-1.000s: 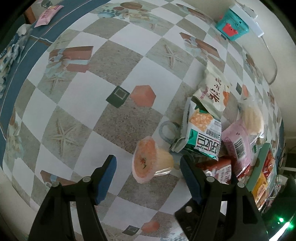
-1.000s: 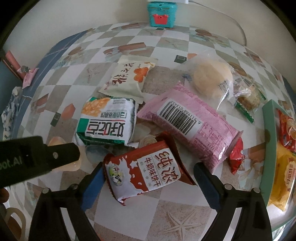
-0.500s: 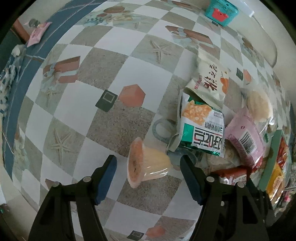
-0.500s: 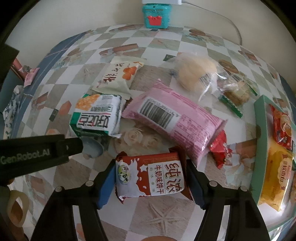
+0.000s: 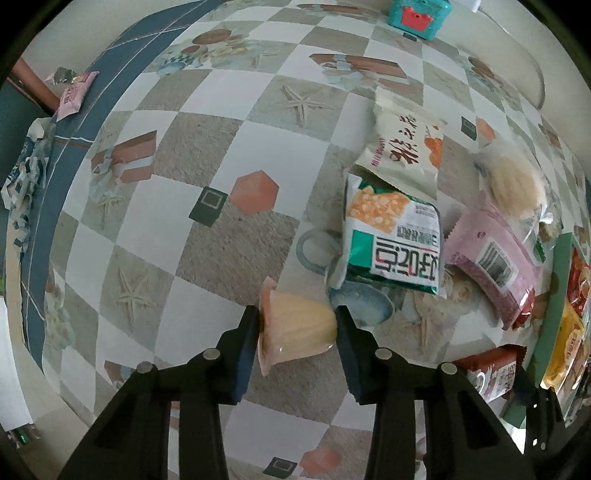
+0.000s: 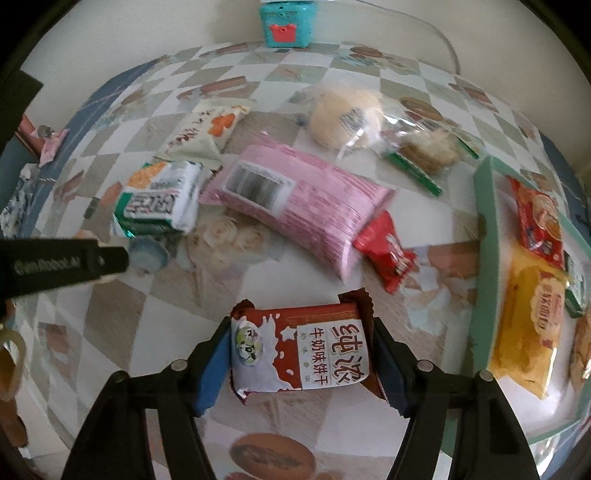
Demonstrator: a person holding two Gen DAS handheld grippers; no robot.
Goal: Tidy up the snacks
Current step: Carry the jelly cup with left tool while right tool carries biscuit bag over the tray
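My left gripper [image 5: 297,325] is shut on an orange jelly cup [image 5: 295,330] lying on its side, lid to the left. My right gripper [image 6: 301,350] is shut on a brown-red milk biscuit pack [image 6: 301,352] and holds it above the table. On the table lie a green-white pack [image 5: 393,245], a cream pack [image 5: 404,149], a pink pack [image 6: 295,197], a round bun in clear wrap [image 6: 345,118], a clear cookie bag [image 6: 424,151] and a small red pack [image 6: 386,251]. The green tray [image 6: 484,258] at the right holds red and yellow packs.
A teal toy box [image 6: 282,24] stands at the far wall with a white cable. A small pink wrapper [image 5: 74,96] lies at the table's far left edge. The left gripper's arm [image 6: 55,262] crosses the right wrist view at the left.
My left gripper has closed on the jelly cup. My right gripper has closed on the milk biscuit pack and lifted it back from the pile.
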